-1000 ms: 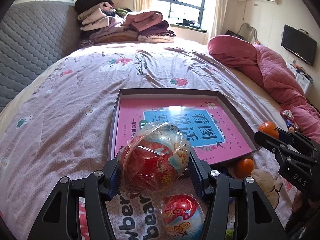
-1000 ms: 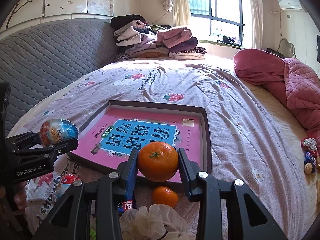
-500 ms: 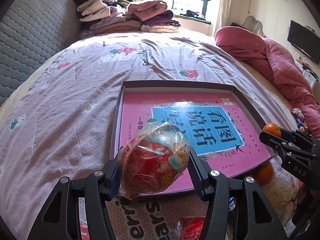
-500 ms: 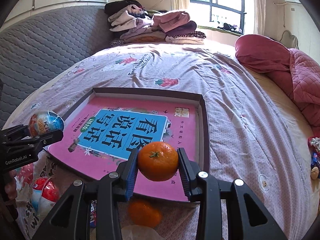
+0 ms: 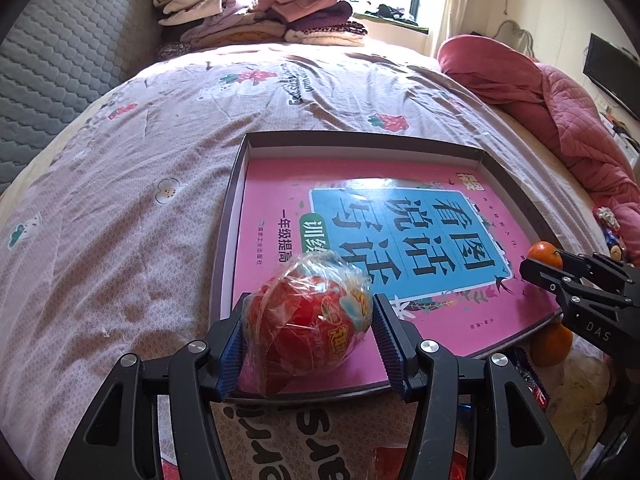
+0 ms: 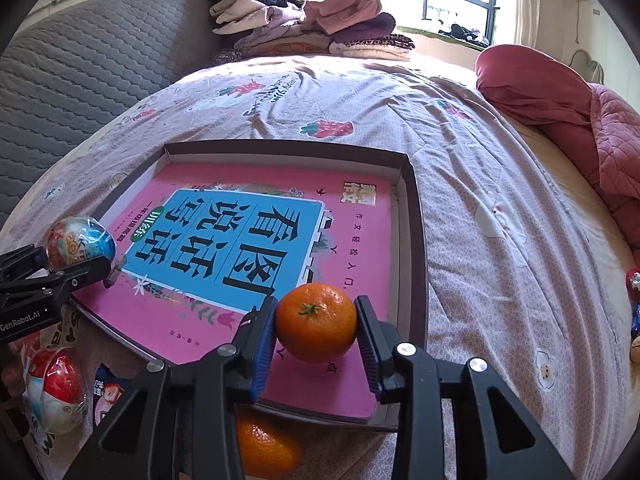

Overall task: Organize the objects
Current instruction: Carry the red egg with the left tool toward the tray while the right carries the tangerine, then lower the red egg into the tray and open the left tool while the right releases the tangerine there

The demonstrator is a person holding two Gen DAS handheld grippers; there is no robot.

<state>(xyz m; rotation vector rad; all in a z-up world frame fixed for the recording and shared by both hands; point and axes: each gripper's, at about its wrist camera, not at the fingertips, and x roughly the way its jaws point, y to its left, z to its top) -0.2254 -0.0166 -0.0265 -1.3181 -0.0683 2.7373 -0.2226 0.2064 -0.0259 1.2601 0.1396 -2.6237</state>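
Left gripper [image 5: 308, 334] jaws clamp wrapped egg [image 5: 310, 320]; right gripper [image 6: 316, 330] jaws, tangerine [image 6: 316, 322].

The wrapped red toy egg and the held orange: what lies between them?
Only the pink book cover in the shallow brown box, seen in the right wrist view, between the egg and orange.

A cellophane-wrapped red toy egg [image 5: 308, 322] and a round orange tangerine [image 6: 316, 322], stem facing the camera, are each pinched between gripper pads above the near edge of a shallow dark box [image 6: 416, 216] lined with a pink, blue-titled book [image 6: 224, 240] on the bed.
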